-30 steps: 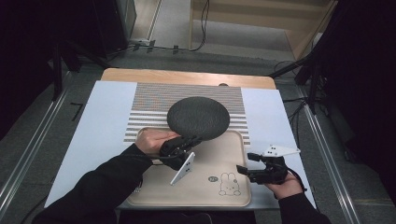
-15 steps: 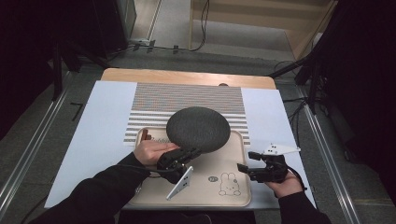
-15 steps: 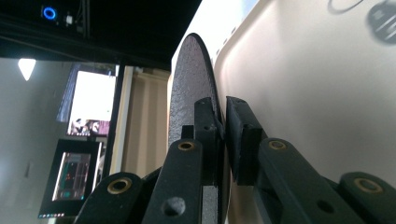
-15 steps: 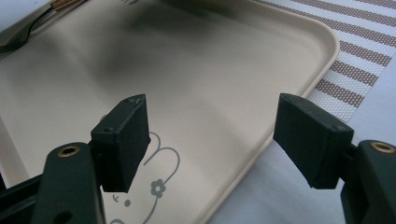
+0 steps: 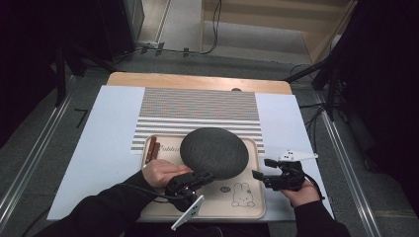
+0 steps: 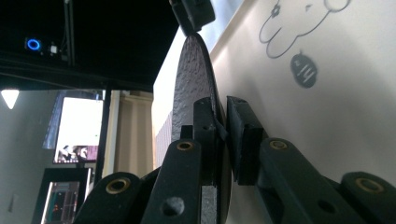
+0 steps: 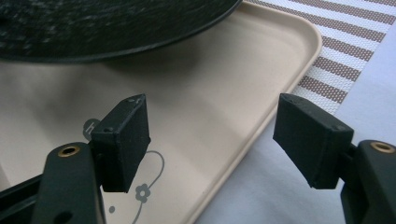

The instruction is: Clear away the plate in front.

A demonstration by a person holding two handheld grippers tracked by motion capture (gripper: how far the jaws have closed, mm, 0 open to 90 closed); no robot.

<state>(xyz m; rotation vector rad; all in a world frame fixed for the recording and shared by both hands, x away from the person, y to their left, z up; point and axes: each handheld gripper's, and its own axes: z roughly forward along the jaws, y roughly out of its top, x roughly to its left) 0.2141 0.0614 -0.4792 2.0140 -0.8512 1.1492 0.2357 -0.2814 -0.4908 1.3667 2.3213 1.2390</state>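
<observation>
A: Where does the dark grey, rough-surfaced round plate (image 5: 213, 152) sit relative to the left gripper (image 5: 197, 178)?

B: In the high view the plate lies over the upper half of the beige plastic tray with the rabbit drawing (image 5: 247, 210), and the left gripper takes it by its rim at about seven o'clock. The left gripper view shows the plate (image 6: 190, 93) edge-on, with the jaws clamped on that rim, one pad on each face.

A: And the right gripper (image 5: 263, 177)?

B: It rests at the tray's right edge, at about four o'clock from the plate, just beside it without touching. In the right gripper view its jaws stand wide apart with nothing between them, over the tray's rounded corner (image 7: 299, 51); the plate's edge (image 7: 116, 28) lies at twelve o'clock.

A: What is hard to make out?

B: The plate covers part of the writing on the tray and the near stripes of the brown-and-white striped woven mat (image 5: 197, 106). A thin brown strip (image 5: 153, 148) lies at the tray's left rim, at nine o'clock from the plate; I cannot tell what it is. The person's sleeves are cut off by the bottom edge. In the left gripper view a blurred dark piece touches the plate's far rim.
</observation>
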